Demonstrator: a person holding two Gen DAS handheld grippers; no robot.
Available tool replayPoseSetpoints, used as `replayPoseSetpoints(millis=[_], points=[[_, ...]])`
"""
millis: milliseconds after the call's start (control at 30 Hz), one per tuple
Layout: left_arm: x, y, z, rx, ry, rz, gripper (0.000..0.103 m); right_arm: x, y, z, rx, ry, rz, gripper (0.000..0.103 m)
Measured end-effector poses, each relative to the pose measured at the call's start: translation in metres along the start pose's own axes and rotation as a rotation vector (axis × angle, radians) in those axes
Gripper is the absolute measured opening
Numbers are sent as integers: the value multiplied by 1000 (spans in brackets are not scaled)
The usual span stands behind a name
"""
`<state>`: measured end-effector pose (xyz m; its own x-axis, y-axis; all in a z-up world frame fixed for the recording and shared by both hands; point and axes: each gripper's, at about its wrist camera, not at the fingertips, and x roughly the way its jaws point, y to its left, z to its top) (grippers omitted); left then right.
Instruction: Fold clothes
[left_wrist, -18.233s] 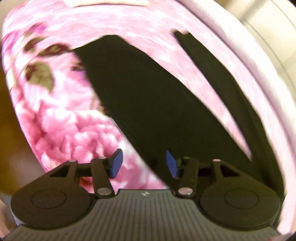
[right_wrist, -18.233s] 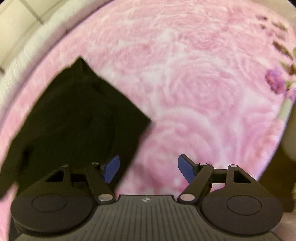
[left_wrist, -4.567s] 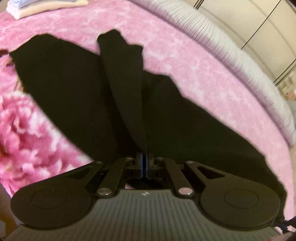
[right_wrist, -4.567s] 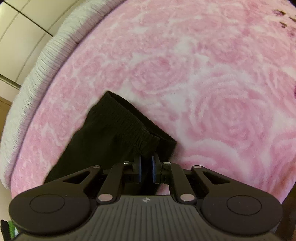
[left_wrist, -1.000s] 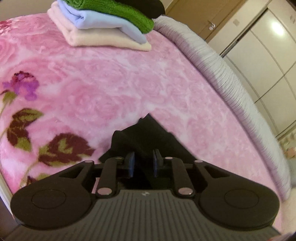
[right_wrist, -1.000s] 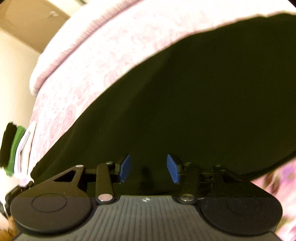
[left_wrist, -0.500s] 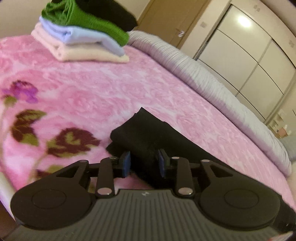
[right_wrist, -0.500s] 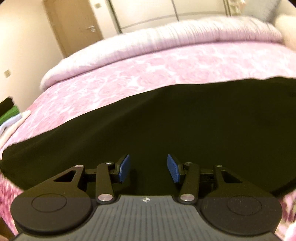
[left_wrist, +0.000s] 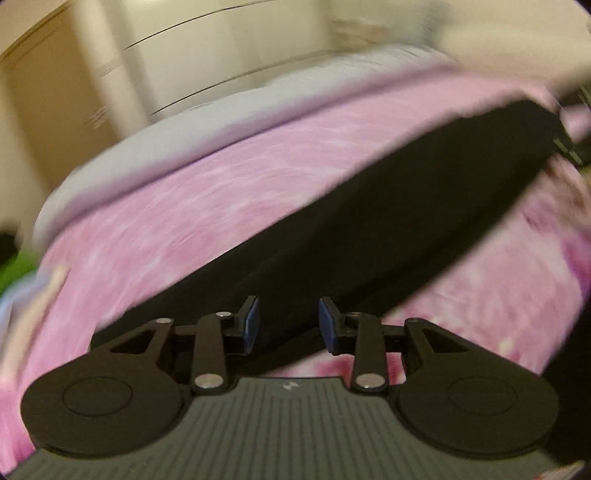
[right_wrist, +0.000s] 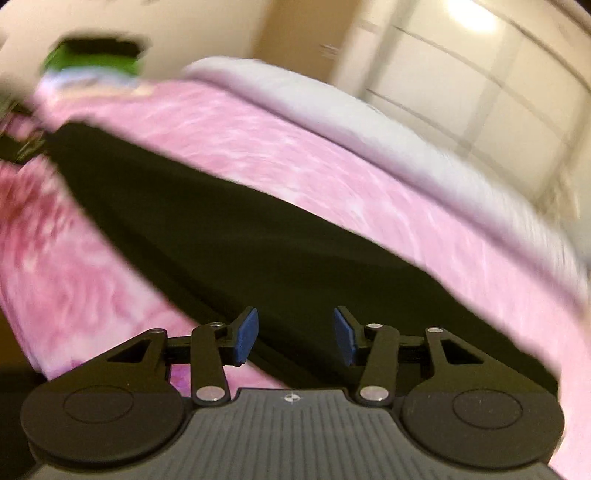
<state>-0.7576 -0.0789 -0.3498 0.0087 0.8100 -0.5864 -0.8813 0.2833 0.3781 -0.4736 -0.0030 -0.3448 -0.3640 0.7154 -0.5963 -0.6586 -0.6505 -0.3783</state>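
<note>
A long black garment (left_wrist: 388, 229) lies folded into a strip on the pink floral blanket (left_wrist: 207, 206). My left gripper (left_wrist: 289, 320) hovers over one end of the strip, its jaws opening, blue pads apart and pressing on nothing. In the right wrist view the same black garment (right_wrist: 258, 251) runs diagonally across the blanket (right_wrist: 280, 155). My right gripper (right_wrist: 293, 336) hangs over its other end with the jaws closing slightly, pads still apart and free of the cloth. Both pictures are blurred by motion.
A stack of folded clothes with a green piece on top (right_wrist: 92, 59) sits at the far end of the bed. A grey-white quilt edge (right_wrist: 351, 110) borders the blanket. Cream wardrobe doors (left_wrist: 221, 62) and a wooden door stand behind.
Both views have rolled and swung sideways. The left jaws have let go of the garment's end and stand wider. The right jaws stay apart over the cloth.
</note>
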Motion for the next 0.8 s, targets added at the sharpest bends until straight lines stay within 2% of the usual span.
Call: replayPoseSetpoints(millis=[100,200,400,600,667,700,800], points=[[18,-23,4,191,42,-9,30,13,24,-3,-161,18,-10,44],[28,-36,0,305,62,-10,30,23,37,-18,-252,39,-21,42],[34,-40,-3,402,72,-4,30,38,50,-32,-377,64,-54,38],[30,-35,8,434,54,19,30,33,46,-26,-360,35,-64,36],[35,-38,7,468,82,11,30,33,44,-25,-360,42,-67,36],[40,-40,3,499,103,12,29,35,44,-25,-369,53,-69,36],[48,-50,-4,576,129,7,12,46,46,-32,-404,94,-84,36]])
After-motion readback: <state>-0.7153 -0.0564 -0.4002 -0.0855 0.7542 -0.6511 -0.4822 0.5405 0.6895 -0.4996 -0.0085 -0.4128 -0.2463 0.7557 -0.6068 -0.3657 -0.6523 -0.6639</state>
